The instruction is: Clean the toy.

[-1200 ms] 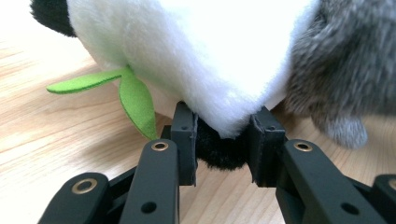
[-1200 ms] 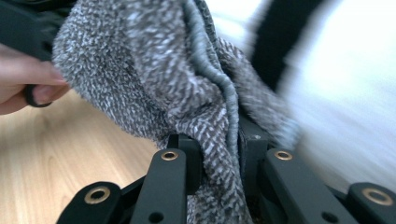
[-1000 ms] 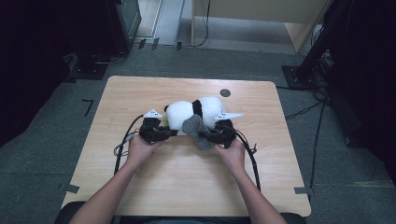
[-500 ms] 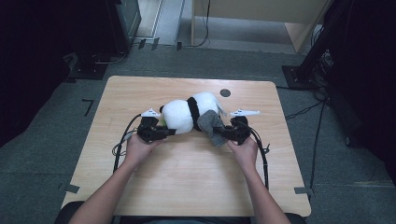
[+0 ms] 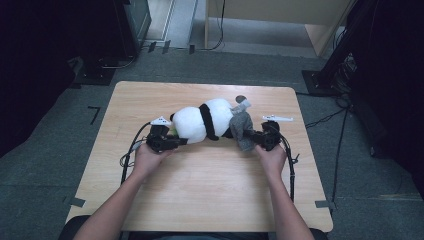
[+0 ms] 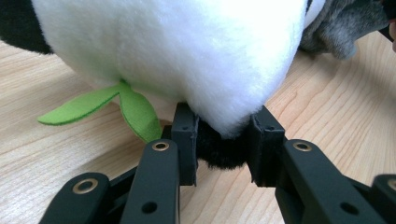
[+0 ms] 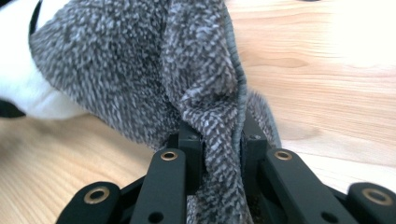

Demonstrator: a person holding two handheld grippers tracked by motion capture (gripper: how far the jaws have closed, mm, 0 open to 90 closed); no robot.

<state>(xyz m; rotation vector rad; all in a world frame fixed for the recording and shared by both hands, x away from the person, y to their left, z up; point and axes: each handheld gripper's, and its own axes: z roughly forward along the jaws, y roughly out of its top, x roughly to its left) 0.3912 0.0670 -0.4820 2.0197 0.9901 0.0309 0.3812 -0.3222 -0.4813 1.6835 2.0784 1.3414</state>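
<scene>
Since a second ago: right gripper [image 5: 256, 136] shifted outward toward the table's right side, dragging the grey cloth [image 5: 242, 131] with it; panda plush [image 5: 202, 121] drawn out from a bunched heap into a long lying shape; left gripper [image 5: 172, 142] unmoved.

Key relation: plush stretched lengthwise across the table [image 5: 210, 195], long axis running between the two grippers, slightly rising toward the right and far side. Left gripper at the near-left end, right gripper at the grey cloth on the right end. Further pull, by judgement, outward along that same axis.

Grip, left: jaws clamped on a black furry tuft [image 6: 223, 150] under the white belly. Grip, right: jaws pinched shut on a fold of the grey cloth [image 7: 215, 140].

Item: soft toy, white pile body, black band round the middle, green felt leaf [image 6: 100, 108] beneath. Cloth: mottled grey fleece, stitched hem, fitted over the plush's right end.

Position: table centre, resting on the wood.
</scene>
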